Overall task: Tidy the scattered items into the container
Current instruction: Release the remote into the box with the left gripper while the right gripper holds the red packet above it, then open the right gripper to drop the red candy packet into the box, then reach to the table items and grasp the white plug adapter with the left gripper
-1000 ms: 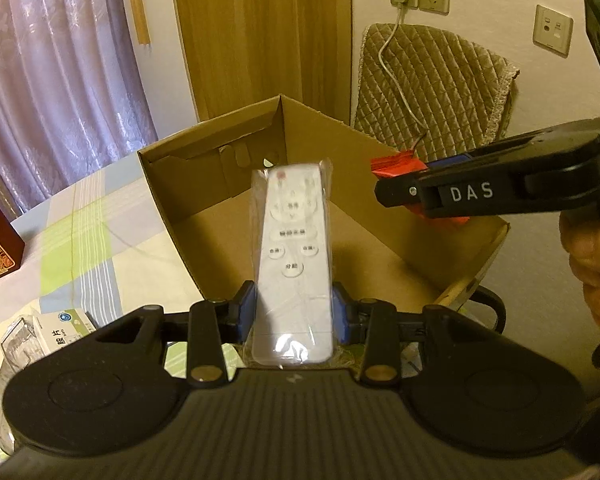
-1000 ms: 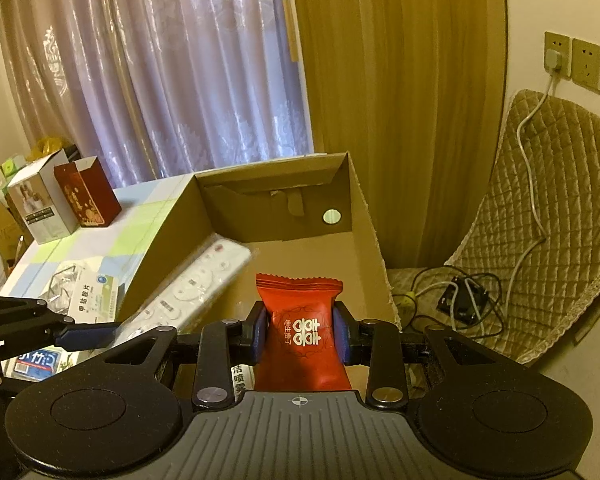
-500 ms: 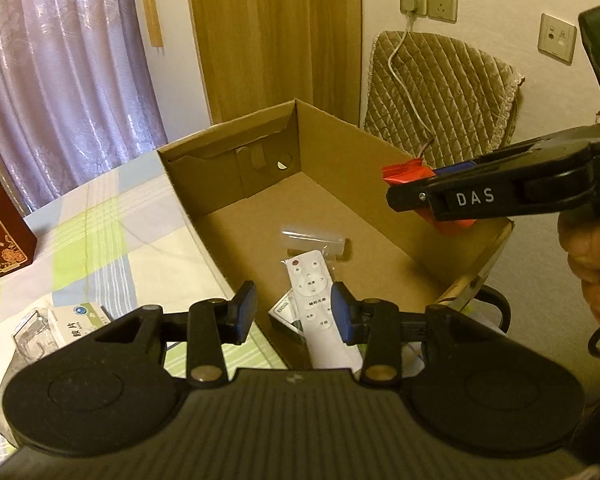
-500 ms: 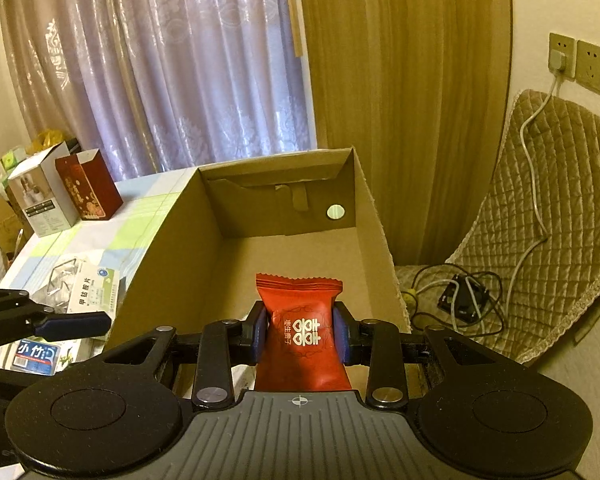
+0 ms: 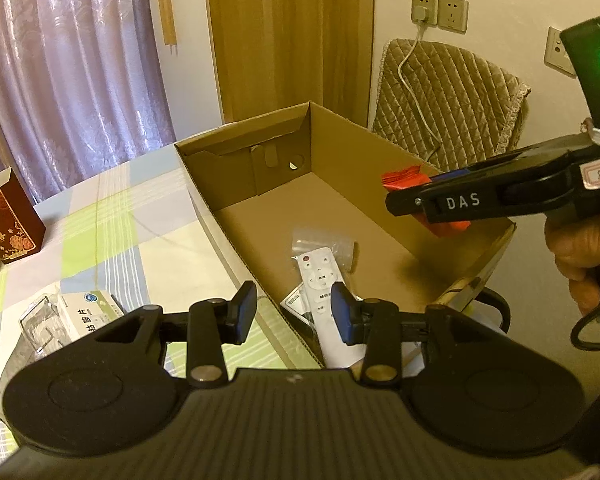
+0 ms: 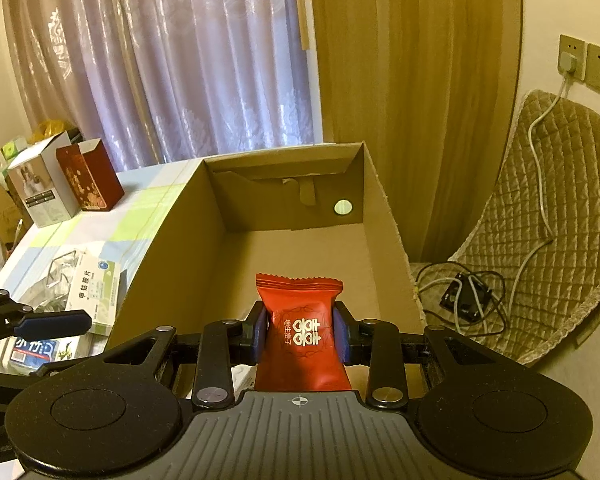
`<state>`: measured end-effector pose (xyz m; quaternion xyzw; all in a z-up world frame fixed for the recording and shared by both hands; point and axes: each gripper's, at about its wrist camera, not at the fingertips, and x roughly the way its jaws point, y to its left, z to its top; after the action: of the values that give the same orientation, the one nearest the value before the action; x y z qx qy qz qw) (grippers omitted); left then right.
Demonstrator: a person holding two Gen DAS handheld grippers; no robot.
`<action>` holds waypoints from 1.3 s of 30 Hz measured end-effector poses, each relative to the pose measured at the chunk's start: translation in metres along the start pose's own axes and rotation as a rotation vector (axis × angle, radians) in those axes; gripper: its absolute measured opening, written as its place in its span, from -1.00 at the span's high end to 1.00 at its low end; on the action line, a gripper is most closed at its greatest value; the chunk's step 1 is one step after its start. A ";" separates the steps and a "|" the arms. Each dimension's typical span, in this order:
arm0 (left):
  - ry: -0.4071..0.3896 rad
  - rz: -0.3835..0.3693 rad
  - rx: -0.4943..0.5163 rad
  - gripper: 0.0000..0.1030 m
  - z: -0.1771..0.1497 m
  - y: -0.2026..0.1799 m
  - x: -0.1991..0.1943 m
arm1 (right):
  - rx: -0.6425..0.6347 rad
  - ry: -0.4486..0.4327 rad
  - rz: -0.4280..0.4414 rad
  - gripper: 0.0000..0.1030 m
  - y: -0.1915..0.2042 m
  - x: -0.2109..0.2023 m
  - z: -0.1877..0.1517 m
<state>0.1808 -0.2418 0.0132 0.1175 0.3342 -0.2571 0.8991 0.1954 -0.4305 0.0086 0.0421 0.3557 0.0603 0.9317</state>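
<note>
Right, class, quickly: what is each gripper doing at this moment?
Left gripper: open, holding nothing.
Right gripper: shut on the red packet, above the cardboard box.

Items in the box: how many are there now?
2 visible: a white remote in its clear bag on the box floor, and a pale packet partly under it. The near corner is hidden, so more may be there.

The left gripper (image 5: 292, 312) no longer clamps the white remote (image 5: 322, 280); its fingers stand spread, and the remote now lies below them inside the cardboard box (image 5: 340, 152).
</note>
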 end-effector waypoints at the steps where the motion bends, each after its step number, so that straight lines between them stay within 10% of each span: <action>1: 0.001 0.000 -0.002 0.30 -0.001 0.001 0.000 | -0.001 0.002 0.000 0.29 0.000 0.001 0.000; 23: -0.001 -0.004 -0.037 0.30 -0.005 0.010 -0.001 | 0.003 0.013 -0.018 0.27 0.000 0.011 0.004; 25: 0.001 0.000 -0.039 0.30 -0.006 0.011 -0.001 | 0.014 -0.009 -0.032 -0.81 -0.001 0.008 0.003; 26: 0.001 0.000 -0.041 0.30 -0.007 0.012 -0.002 | 0.021 -0.040 -0.039 -0.90 -0.002 0.003 0.003; 39: -0.002 0.028 -0.064 0.30 -0.020 0.025 -0.023 | 0.007 -0.073 -0.013 -0.89 0.012 -0.020 0.012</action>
<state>0.1691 -0.2044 0.0147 0.0928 0.3397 -0.2339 0.9062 0.1875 -0.4218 0.0316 0.0454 0.3218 0.0513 0.9443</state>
